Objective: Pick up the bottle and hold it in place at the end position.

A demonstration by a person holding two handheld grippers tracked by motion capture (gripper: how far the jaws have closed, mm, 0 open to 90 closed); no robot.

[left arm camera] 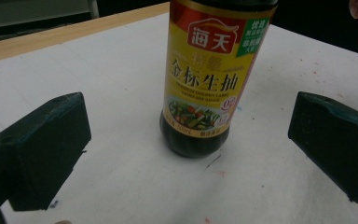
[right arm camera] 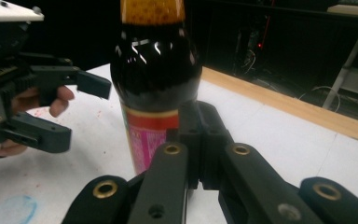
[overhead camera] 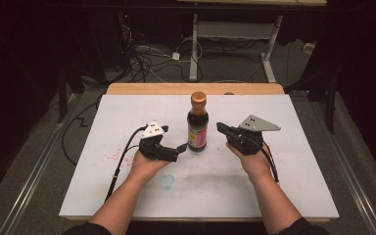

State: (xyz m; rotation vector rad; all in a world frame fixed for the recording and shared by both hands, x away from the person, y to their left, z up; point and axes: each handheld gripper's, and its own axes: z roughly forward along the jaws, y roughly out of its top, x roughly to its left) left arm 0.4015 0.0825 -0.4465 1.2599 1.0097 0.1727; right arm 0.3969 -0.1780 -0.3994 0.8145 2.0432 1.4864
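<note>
The bottle (left arm camera: 207, 79) label reads "海天" on red and "金标生抽" on yellow.

Dim room, grey carpet floor (overhead camera: 39, 161). Cables (overhead camera: 147, 58) tangled on floor beyond white worktop (overhead camera: 127, 112), by desk legs (overhead camera: 194, 49). Dark curtains at sides.

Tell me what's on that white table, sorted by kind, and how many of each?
Sauce bottle: 1
Hand-held grippers: 2, the left gripper and the right gripper
Total: 3
</note>
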